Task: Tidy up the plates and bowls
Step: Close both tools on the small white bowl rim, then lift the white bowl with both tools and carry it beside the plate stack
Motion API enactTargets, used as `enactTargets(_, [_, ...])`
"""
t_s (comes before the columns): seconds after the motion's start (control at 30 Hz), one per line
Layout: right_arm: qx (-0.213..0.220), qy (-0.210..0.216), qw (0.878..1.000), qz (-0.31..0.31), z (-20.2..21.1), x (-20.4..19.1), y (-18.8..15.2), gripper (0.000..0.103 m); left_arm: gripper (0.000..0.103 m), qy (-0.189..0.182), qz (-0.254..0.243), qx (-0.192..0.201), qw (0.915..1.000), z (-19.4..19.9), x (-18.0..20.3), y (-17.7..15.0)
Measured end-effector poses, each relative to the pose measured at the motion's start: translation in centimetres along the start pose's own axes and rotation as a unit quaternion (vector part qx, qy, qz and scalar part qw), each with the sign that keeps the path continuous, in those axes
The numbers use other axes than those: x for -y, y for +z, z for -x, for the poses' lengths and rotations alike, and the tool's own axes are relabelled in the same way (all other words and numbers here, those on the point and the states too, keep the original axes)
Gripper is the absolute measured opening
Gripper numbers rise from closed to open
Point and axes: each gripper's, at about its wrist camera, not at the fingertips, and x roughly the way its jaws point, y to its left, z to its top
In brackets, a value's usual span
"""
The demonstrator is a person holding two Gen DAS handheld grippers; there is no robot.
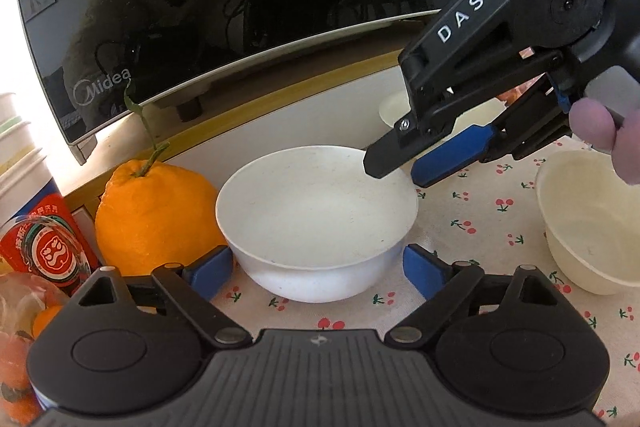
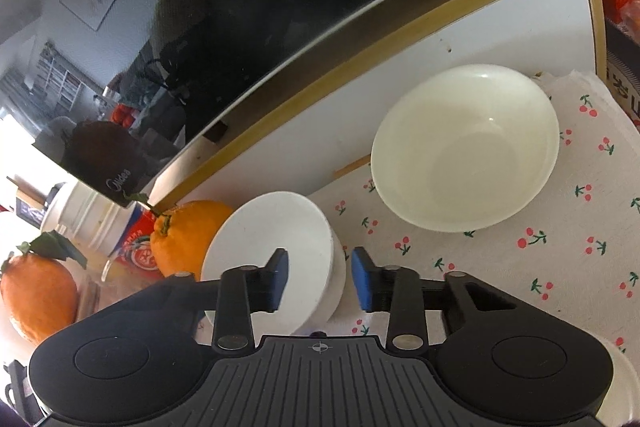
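A white bowl (image 1: 316, 219) stands upright on the cherry-print cloth (image 1: 480, 219). My left gripper (image 1: 316, 273) is open, its blue pads (image 1: 212, 267) flanking the bowl's base with gaps on both sides. My right gripper (image 1: 404, 169) straddles the far right rim of that white bowl (image 2: 280, 235). In the right wrist view, one pad of the right gripper (image 2: 320, 281) is inside the bowl and the other outside. The jaws are narrow, with a sliver of space on each side of the wall. A cream bowl (image 2: 464, 147) sits farther back. Another cream bowl (image 1: 588, 223) is at the right.
A dark-doored microwave (image 1: 200, 7) on a white board fills the back. A stemmed orange (image 1: 152, 211) touches the white bowl's left side. A red-labelled cup (image 1: 44, 247) and stacked paper cups (image 1: 16, 147) crowd the left. A second orange (image 2: 36, 295) lies at the far left.
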Motion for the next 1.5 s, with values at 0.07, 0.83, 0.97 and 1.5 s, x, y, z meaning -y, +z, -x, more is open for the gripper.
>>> enactTargets(0.07, [0.000, 0.001, 1.000, 0.001, -0.1, -0.1, -0.1, 0.024, 0.090, 0.001, -0.005, -0.001, 1.0000, 0.1, 0.1, 0.0])
enactTargets(0.83, [0.015, -0.004, 0.998, 0.055, 3.4, -2.9, -0.2, 0.017, 0.089, 0.007, -0.011, 0.002, 0.9999, 1.9, -0.6, 2.1])
enactTargets(0.97, [0.015, -0.006, 0.998, 0.066, 4.9, -3.6, -0.3, 0.017, 0.089, 0.007, -0.007, 0.003, 0.9999, 3.0, -0.3, 2.6])
enactTargets(1.5, [-0.004, -0.050, 0.995, 0.083, 13.4, -5.1, -3.7, 0.017, 0.089, -0.033, 0.010, -0.004, 0.9994, 11.3, 4.1, 3.1])
